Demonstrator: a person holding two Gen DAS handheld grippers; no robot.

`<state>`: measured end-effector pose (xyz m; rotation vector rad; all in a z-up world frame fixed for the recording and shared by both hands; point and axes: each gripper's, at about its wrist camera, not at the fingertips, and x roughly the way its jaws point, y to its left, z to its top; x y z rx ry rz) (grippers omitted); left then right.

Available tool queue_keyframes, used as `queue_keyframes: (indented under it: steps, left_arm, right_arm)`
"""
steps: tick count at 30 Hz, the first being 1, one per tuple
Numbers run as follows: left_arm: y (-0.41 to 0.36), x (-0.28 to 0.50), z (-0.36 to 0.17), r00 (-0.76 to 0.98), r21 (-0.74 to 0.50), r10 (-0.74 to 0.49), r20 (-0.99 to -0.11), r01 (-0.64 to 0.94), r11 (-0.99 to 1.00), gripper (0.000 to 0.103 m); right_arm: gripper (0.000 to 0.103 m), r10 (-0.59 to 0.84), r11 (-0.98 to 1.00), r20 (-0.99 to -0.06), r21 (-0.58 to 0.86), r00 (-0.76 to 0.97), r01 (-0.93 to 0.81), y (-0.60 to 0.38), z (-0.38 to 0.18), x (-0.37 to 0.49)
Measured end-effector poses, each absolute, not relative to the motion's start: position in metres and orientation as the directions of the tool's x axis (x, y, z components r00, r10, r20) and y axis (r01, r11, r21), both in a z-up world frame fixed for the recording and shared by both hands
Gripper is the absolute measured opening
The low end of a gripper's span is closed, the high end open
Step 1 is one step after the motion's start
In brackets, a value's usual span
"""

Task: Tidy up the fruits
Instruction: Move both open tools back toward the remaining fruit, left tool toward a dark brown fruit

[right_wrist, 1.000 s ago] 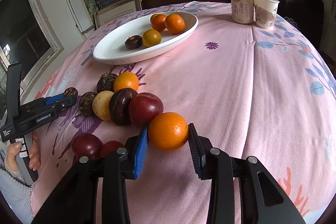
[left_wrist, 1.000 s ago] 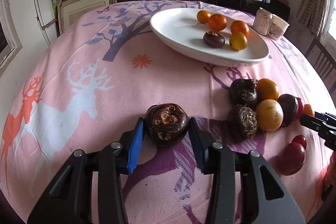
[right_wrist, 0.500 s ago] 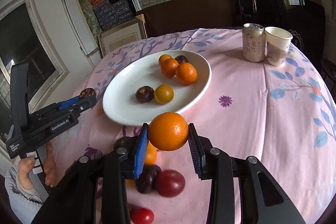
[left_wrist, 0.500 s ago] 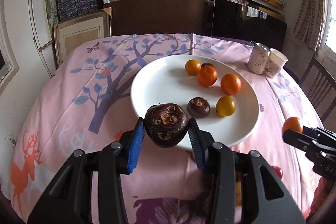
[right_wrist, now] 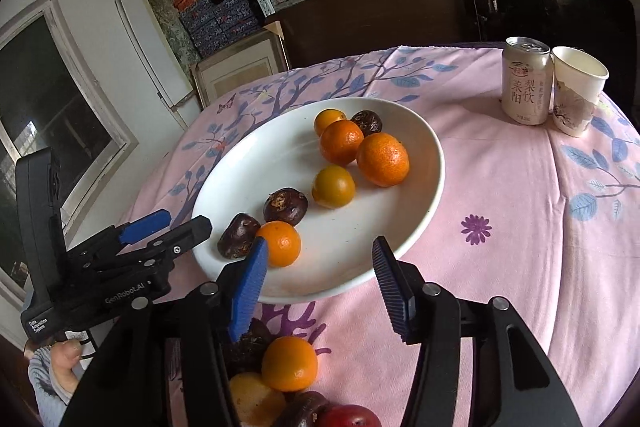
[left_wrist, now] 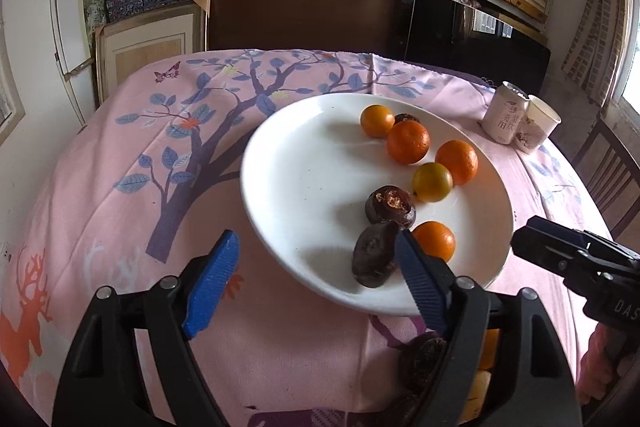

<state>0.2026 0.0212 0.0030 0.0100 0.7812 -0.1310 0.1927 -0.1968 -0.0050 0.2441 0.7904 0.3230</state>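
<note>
A white plate [left_wrist: 304, 187] [right_wrist: 416, 195] holds several oranges and dark brown fruits. My left gripper [left_wrist: 316, 279] is open and empty at the plate's near edge; the dark fruit [left_wrist: 372, 259] [right_wrist: 238, 235] it carried lies on the plate beside its right finger. My right gripper [right_wrist: 320, 279] is open and empty over the plate's near rim; the orange [right_wrist: 282, 243] [left_wrist: 434, 241] it carried lies on the plate by its left finger. Loose fruits remain on the cloth below: an orange [right_wrist: 290, 363], a yellow fruit [right_wrist: 252, 397], a red one [right_wrist: 348, 417].
A drink can [right_wrist: 524, 81] [left_wrist: 502, 113] and a paper cup [right_wrist: 578, 91] [left_wrist: 536, 125] stand at the back right of the pink tablecloth [right_wrist: 520, 227]. A dark chair and shelves with boxes lie beyond the table. My left gripper also shows in the right wrist view [right_wrist: 168, 223].
Both grippers came down to the plate and opened. The dark fruit and the orange left the jaws and now lie on the plate's near side.
</note>
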Motion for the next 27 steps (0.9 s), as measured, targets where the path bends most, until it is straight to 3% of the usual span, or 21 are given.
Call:
queue_keyframes:
  steps: [9, 27]
  left_arm:
    - [0.019, 0.165, -0.010, 0.700, 0.023, -0.064, -0.712, 0.114, 0.993, 0.091]
    - [0.002, 0.095, -0.025, 0.707, 0.127, -0.053, -0.705, 0.200, 0.972, 0.095]
  right_arm:
    - [0.066, 0.352, 0.922, -0.638, 0.361, 0.685, -0.138, -0.225, -0.015, 0.147]
    - [0.073, 0.347, 0.910, -0.608, 0.402, 0.714, -0.100, -0.254, -0.019, 0.099]
